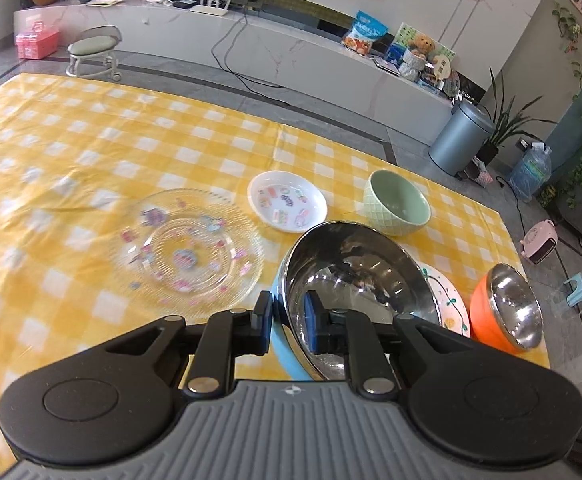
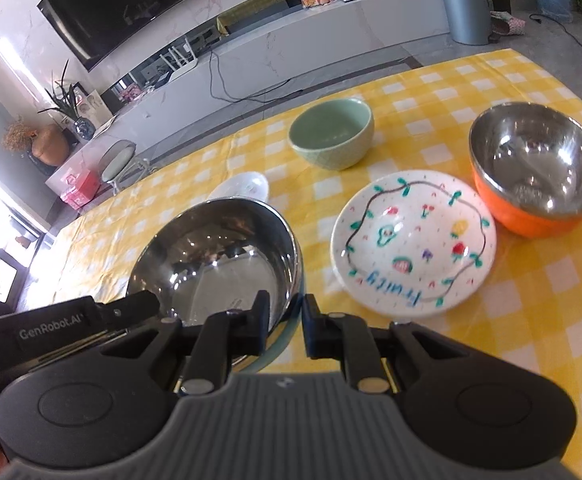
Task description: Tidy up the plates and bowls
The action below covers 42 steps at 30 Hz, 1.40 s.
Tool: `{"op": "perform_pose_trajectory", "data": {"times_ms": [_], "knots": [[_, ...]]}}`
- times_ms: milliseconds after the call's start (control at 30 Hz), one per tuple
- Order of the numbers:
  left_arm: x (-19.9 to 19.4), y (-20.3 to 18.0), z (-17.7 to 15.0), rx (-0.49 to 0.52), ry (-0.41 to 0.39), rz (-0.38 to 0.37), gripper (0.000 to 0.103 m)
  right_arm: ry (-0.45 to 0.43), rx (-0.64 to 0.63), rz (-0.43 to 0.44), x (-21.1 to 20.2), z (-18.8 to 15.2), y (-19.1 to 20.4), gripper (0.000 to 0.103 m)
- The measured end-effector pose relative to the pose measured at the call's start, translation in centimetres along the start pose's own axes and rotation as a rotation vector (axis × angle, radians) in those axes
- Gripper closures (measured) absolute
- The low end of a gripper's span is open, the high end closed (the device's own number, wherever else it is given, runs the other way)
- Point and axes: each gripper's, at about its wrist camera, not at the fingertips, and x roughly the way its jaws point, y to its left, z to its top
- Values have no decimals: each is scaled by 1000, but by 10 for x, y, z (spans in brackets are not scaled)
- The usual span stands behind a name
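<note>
A blue bowl with a steel inside (image 1: 355, 280) is tilted above the table. My left gripper (image 1: 287, 322) is shut on its rim, one pad inside and one outside. My right gripper (image 2: 287, 326) is shut on the rim of the same bowl (image 2: 219, 256) from the other side; the left gripper's body shows at the left edge of the right wrist view. On the yellow checked table (image 1: 91, 128) lie a clear glass plate (image 1: 187, 248), a small white sticker plate (image 1: 287, 200), a green bowl (image 1: 397, 202), a fruit-painted plate (image 2: 413, 240) and an orange steel-lined bowl (image 2: 539, 168).
The table's right edge runs close past the orange bowl (image 1: 505, 304). Beyond the table are a low white TV counter (image 1: 251, 40), a small stool (image 1: 93, 50) and a grey bin (image 1: 461, 136). The far left of the cloth is bare.
</note>
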Motion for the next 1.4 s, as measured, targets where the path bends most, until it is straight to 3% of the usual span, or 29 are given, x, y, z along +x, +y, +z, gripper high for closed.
{"op": "perform_pose_trajectory", "data": {"times_ms": [267, 700, 1400], "knots": [[-36, 16, -26, -29, 11, -13, 85, 7, 66, 36, -37, -39, 11, 88], [-52, 34, -63, -61, 82, -65, 85, 32, 111, -5, -69, -80, 3, 88], [-31, 66, -78, -80, 139, -24, 85, 112, 53, -25, -37, -93, 14, 88]]}}
